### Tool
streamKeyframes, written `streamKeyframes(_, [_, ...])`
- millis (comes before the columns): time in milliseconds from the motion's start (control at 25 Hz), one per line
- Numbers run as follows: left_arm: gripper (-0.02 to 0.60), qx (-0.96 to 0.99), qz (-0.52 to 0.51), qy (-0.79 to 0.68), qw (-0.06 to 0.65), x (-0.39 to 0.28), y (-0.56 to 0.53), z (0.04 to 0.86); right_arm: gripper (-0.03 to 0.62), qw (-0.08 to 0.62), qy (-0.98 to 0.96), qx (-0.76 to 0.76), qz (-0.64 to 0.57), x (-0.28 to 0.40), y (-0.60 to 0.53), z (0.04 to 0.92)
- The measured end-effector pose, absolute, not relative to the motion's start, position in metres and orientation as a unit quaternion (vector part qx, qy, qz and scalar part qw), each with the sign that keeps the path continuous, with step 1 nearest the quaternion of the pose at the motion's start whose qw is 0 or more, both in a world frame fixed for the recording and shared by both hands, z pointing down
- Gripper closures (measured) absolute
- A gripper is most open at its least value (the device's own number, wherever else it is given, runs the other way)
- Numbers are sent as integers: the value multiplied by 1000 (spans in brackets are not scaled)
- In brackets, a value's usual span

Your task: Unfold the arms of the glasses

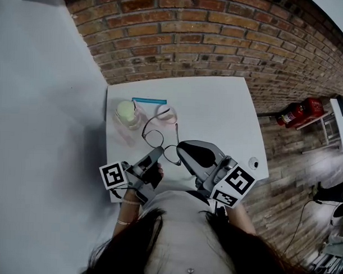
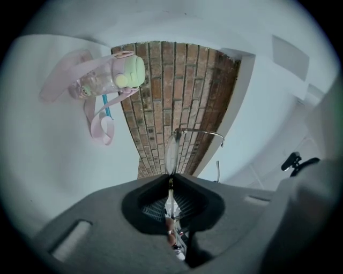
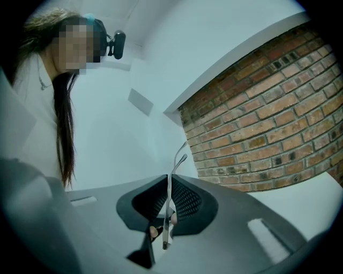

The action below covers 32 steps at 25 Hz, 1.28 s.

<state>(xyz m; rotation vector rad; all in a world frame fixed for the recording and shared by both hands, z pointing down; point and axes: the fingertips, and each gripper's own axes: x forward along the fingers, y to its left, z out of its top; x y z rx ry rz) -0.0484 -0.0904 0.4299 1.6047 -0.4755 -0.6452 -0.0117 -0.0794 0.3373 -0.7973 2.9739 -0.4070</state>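
Observation:
Thin wire-rimmed glasses (image 1: 154, 137) hang above the white table (image 1: 217, 113), held between both grippers. My left gripper (image 1: 159, 154) is shut on the frame at one lens; in the left gripper view that lens (image 2: 171, 152) stands edge-on just past the jaws (image 2: 170, 179), with one arm (image 2: 201, 132) running off to the right. My right gripper (image 1: 180, 149) is shut on the other arm; its thin metal arm (image 3: 178, 160) pokes out from between the jaws (image 3: 168, 184).
A clear pink bottle with a green lid (image 1: 127, 113) and a pink cap on a strap (image 1: 167, 112) lie at the table's far left, a blue straw (image 1: 149, 100) behind them. A small round object (image 1: 253, 162) sits near the right edge. A red extinguisher (image 1: 299, 113) lies on the brick floor.

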Motion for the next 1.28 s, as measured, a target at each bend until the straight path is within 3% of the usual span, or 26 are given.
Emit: streamKeyframes(1280, [558, 664, -319, -229, 636, -67, -98, 438, 566, 27, 957, -257, -131, -7, -79, 334])
